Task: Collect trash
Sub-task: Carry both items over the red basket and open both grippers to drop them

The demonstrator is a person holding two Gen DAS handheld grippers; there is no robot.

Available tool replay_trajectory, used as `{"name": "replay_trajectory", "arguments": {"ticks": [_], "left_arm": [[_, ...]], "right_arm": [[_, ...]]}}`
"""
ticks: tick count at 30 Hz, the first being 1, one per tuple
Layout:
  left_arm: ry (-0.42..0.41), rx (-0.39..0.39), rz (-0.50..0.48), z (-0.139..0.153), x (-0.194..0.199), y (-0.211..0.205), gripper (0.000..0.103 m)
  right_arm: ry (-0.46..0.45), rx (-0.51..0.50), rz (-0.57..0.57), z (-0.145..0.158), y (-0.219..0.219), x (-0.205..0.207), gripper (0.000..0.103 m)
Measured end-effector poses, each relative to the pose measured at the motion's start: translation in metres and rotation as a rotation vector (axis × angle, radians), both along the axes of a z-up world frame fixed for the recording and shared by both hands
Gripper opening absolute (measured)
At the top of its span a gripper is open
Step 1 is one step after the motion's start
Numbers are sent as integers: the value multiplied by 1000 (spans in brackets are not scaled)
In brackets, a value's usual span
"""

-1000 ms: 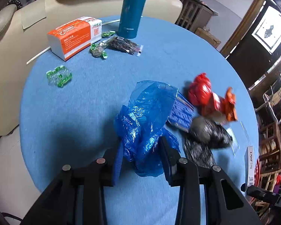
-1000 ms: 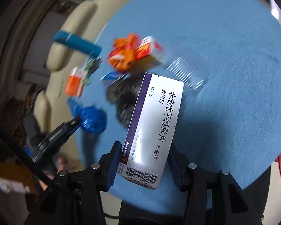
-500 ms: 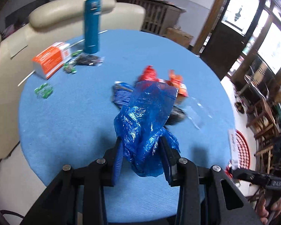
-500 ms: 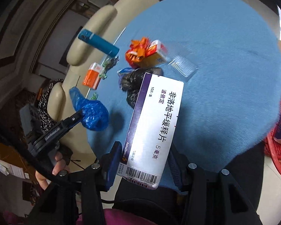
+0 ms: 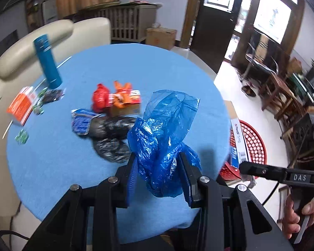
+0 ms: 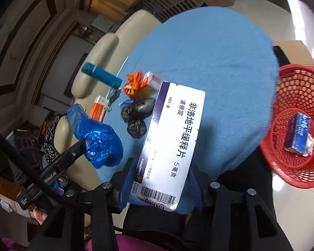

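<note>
1. The right gripper (image 6: 160, 181) is clamped on a white medicine box (image 6: 173, 144) printed "AstraZeneca", "非洛地平缓释片", "5 毫克", with a barcode at its lower end.
2. The left gripper (image 5: 158, 172) pinches a crumpled blue plastic bag (image 5: 164, 140), held above the table edge.
3. The other gripper's handle reads "DAS" in the left view.
4. Print on the orange box (image 5: 19, 108) and the orange snack packet (image 5: 123, 100) is blurred.
5. Black bags (image 5: 111, 133) lie mid-table, partly hidden behind the blue one.
6. A round blue-clothed table (image 5: 157, 67) carries a teal flask (image 5: 47, 61); a red mesh basket (image 6: 301, 129) on the tiled floor holds a blue carton (image 6: 298, 133).
</note>
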State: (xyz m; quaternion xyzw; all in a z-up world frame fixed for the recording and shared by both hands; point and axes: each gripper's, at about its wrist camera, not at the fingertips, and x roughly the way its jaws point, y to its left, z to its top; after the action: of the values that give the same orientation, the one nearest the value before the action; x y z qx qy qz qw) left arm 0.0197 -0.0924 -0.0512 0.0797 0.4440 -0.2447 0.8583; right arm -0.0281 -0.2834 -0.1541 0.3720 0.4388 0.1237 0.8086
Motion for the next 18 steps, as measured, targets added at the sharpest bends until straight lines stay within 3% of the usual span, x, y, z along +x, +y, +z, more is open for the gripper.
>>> {"name": "replay_trajectory", "arguments": {"ticks": [18], "left_arm": [[-71,76,-243,8,-32,-108,39]], "right_arm": [[-17,33,-278,-9,-105,-70,52]]}}
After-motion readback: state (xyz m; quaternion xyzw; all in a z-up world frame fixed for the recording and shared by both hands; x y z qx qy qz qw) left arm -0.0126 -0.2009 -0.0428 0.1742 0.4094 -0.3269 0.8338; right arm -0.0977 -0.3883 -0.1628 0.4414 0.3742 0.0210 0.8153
